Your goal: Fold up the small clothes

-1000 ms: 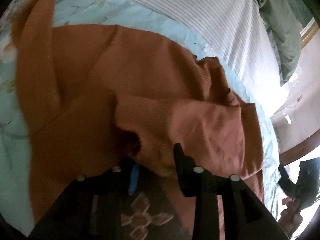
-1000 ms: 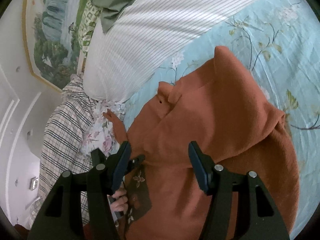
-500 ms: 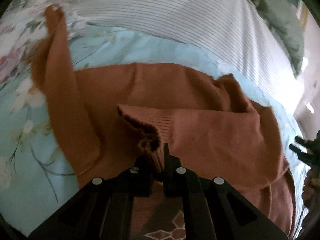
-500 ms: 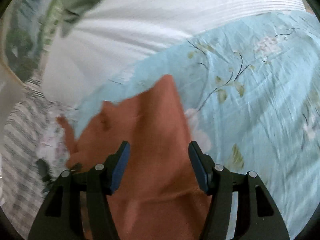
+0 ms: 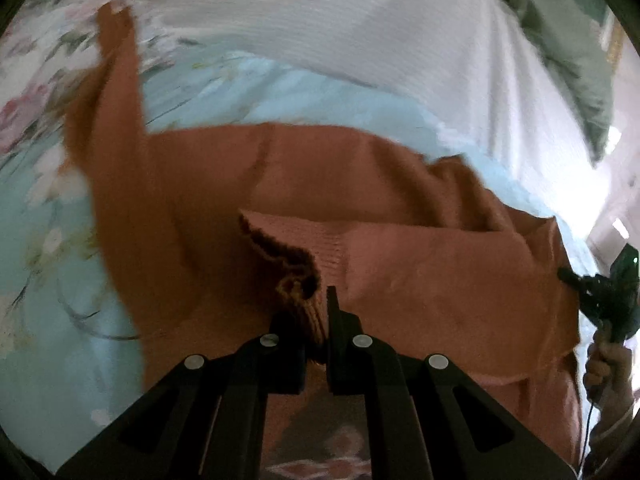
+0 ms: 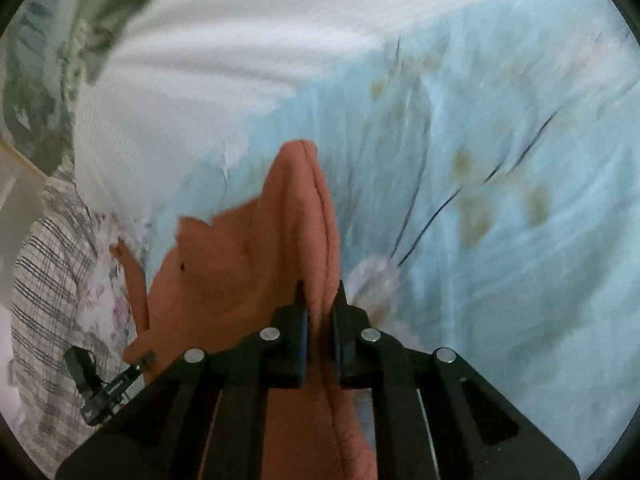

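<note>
An orange knit sweater lies spread on a light blue floral bedsheet. One sleeve stretches up to the far left. My left gripper is shut on the ribbed cuff of the other sleeve, which is folded across the body. In the right wrist view my right gripper is shut on a raised fold of the sweater, holding it above the sheet. The right gripper also shows at the right edge of the left wrist view.
A white striped pillow lies behind the sweater, with a green cloth beyond it. A plaid cloth and a floral cloth lie at the left of the right wrist view, where the left gripper shows.
My left gripper closed on the sleeve cuff. My right gripper swung right over the sweater's edge and closed on a fold of it.
</note>
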Demonstrator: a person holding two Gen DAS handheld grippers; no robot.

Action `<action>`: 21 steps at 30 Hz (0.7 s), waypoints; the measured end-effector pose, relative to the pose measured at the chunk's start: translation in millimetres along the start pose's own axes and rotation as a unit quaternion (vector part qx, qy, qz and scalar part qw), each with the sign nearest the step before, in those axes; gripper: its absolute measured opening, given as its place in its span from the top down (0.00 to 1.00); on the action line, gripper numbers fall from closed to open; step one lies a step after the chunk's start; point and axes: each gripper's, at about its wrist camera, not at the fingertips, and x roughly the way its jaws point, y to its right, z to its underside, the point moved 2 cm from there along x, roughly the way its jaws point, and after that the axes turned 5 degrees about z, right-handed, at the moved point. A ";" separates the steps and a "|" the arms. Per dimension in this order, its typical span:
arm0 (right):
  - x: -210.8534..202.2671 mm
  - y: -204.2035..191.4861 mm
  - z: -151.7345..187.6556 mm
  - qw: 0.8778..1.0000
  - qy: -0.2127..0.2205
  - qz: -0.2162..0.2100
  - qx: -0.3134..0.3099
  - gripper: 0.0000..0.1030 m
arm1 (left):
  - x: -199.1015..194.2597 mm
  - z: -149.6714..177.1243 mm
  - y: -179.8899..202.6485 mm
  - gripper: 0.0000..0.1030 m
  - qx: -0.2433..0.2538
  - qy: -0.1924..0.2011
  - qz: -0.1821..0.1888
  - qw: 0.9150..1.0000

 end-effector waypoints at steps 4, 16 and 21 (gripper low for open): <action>-14.4 7.2 0.3 0.998 0.016 0.056 -0.019 0.90 | 15.8 -2.3 23.2 0.95 0.034 -0.002 -0.016 0.999; -37.4 -36.5 21.9 0.992 0.034 0.089 -0.086 0.84 | 21.9 2.0 18.9 0.93 0.061 -0.017 -0.031 0.998; -5.3 -32.9 52.0 0.987 -0.044 0.122 -0.098 0.84 | 14.8 4.7 10.9 0.88 0.052 -0.014 -0.032 0.998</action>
